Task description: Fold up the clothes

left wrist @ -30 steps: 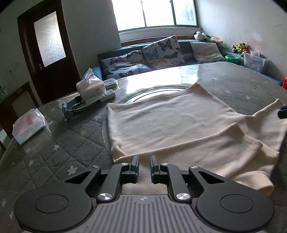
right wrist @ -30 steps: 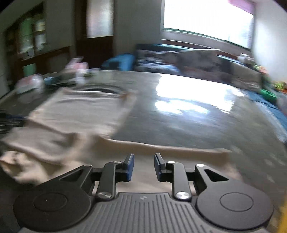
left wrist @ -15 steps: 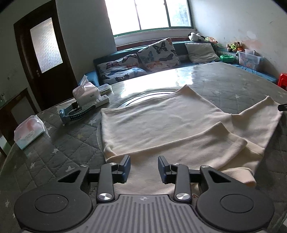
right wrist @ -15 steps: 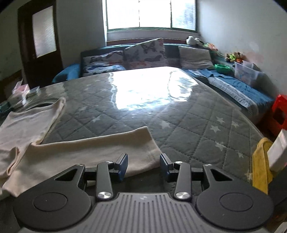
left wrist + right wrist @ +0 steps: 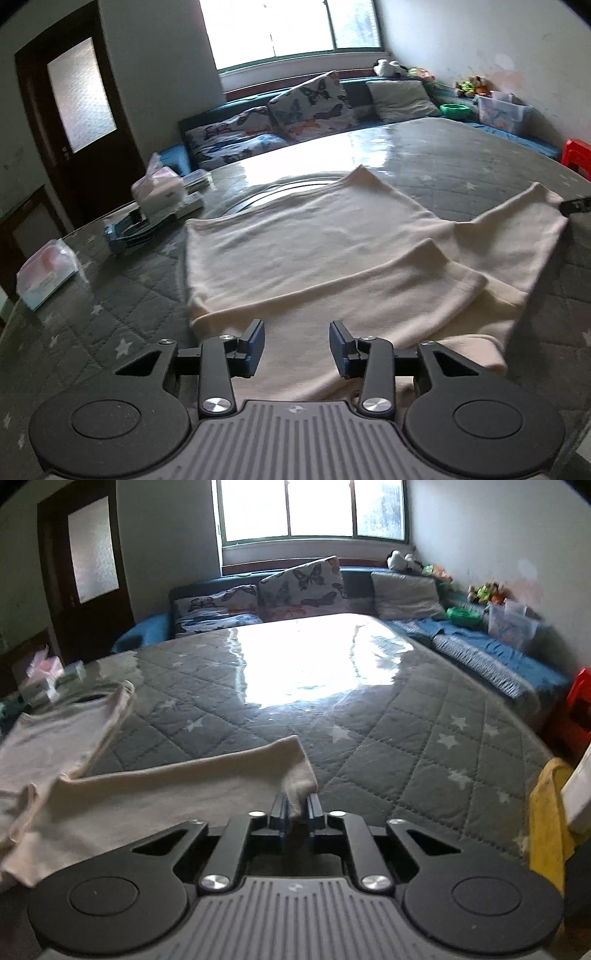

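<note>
Now we see the quilted grey table (image 5: 461, 166) carrying our cream garment (image 5: 314, 243), spread from its near edge toward the middle, one sleeve folded across. Our right gripper (image 5: 296, 806) has just closed and pinches the other sleeve's cuff (image 5: 295, 771). Our left gripper (image 5: 297, 345), just widened, stands open above the near cloth, gripping nothing.

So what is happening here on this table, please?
A person with two handheld grippers is folding a cream garment on the quilted table. The right gripper has just closed its jaws on the end of one sleeve. The left gripper has been opening its jaws over the garment's near edge and grips nothing.
</note>
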